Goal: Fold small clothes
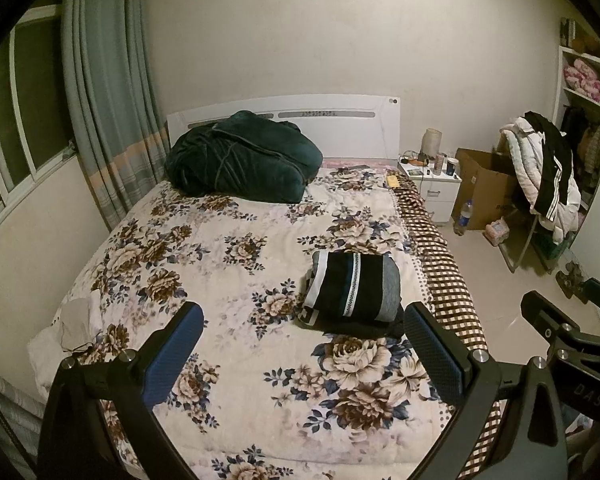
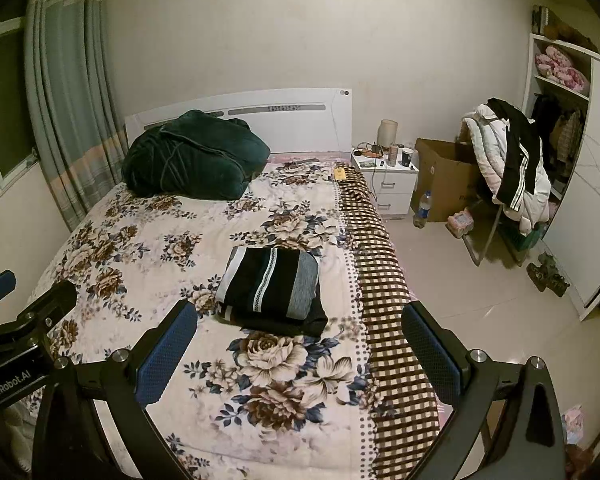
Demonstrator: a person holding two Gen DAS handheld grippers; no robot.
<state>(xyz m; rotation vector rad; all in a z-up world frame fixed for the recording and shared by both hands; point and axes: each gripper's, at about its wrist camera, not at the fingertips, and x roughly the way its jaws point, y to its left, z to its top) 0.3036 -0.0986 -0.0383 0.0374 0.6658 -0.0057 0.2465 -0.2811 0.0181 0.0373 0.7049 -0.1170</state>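
Two claws hang over the foot of a bed: left claw (image 1: 304,344) and right claw (image 2: 300,344), both spread wide w/ nothing between the blue pads. Beyond them, on the floral quilt (image 1: 220,248), sits a folded stack (image 2: 272,292), striped garment squared on top of darker pieces, near the bed's right edge by the checked blanket (image 2: 384,300). At the near left corner lies a crumpled pale item (image 1: 76,320), poss. a small garment, though the fisheye rim blurs it. Farther back: a dark green robe (image 1: 244,156) heaped against the headboard, a nightstand (image 2: 388,180) and a chair draped w/ a jacket (image 2: 508,164). The fold in hand looks finished; the next move likely calls for reaching left, pinching the pale piece by an edge and spreading it flat mid-bed.
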